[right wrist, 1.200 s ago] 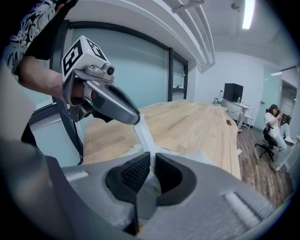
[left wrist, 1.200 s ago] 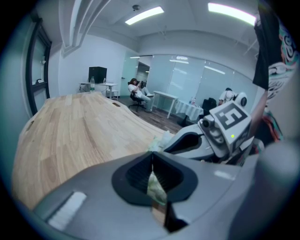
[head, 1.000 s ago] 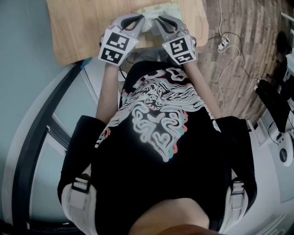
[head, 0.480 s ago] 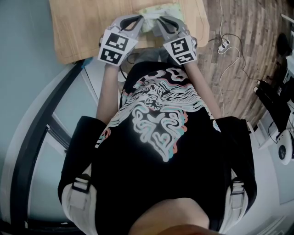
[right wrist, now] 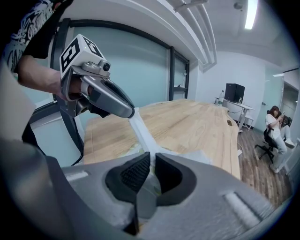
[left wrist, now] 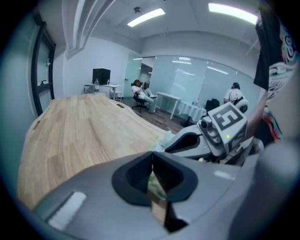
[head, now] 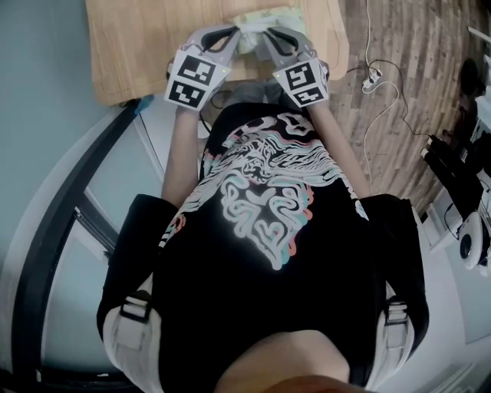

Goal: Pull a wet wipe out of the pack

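Observation:
A pale green wet wipe pack (head: 270, 15) lies on the wooden table (head: 146, 46) just beyond both grippers. My left gripper (head: 239, 29) is shut on a white wet wipe (right wrist: 140, 129). In the right gripper view that wipe runs as a taut strip from the left gripper (right wrist: 132, 112) down to the pack (right wrist: 199, 157). My right gripper (right wrist: 151, 161) is closed on the pack's near edge, tip to tip with the left one. The left gripper view shows its own shut jaws, the left gripper (left wrist: 152, 164), with a greenish scrap between them and the right gripper (left wrist: 164, 148) close by.
The table (left wrist: 79, 126) stretches far ahead and to the left. Its near edge sits right by my body. White cables (head: 376, 73) trail on the wooden floor to the right, and dark equipment (head: 460, 173) stands farther right. People sit at desks (left wrist: 143, 93) far back.

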